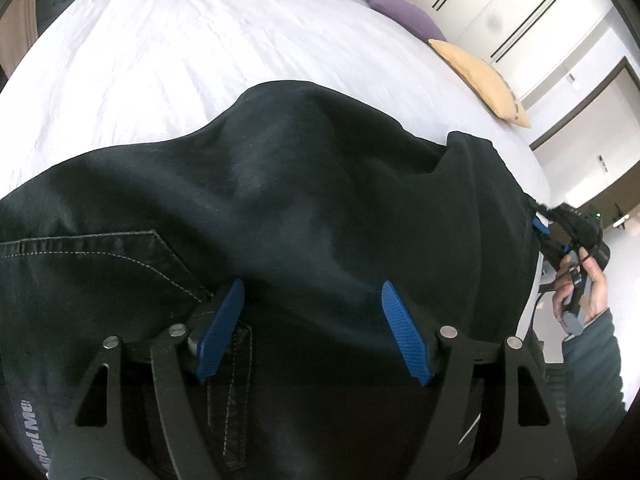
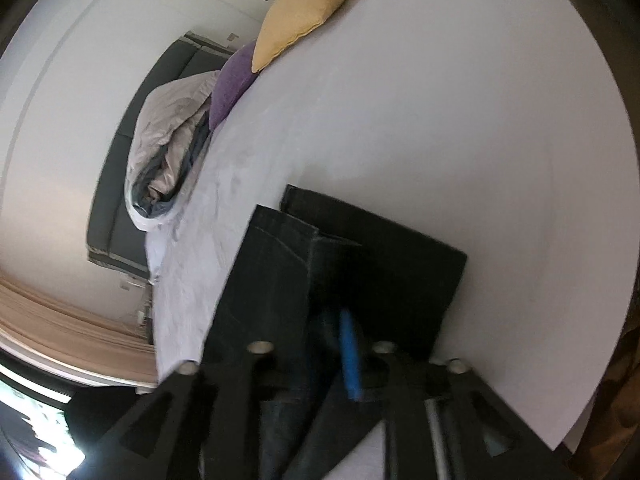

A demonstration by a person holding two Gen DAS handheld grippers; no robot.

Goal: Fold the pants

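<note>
On the white bed (image 1: 168, 60), black pants (image 1: 280, 200) are spread. Left gripper (image 1: 312, 320) is held wide open above them; right gripper (image 2: 344, 356) is clamped on their edge.

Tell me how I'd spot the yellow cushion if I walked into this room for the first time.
Start at the big bed with the white sheet, where the black pants lie spread out. Look along the edge nearest the white wardrobe doors: two cushions lie there, one after the other. The yellow cushion is the pale gold one; its neighbour, the purple cushion, is darker and lies nearer the crumpled bedding.
</note>
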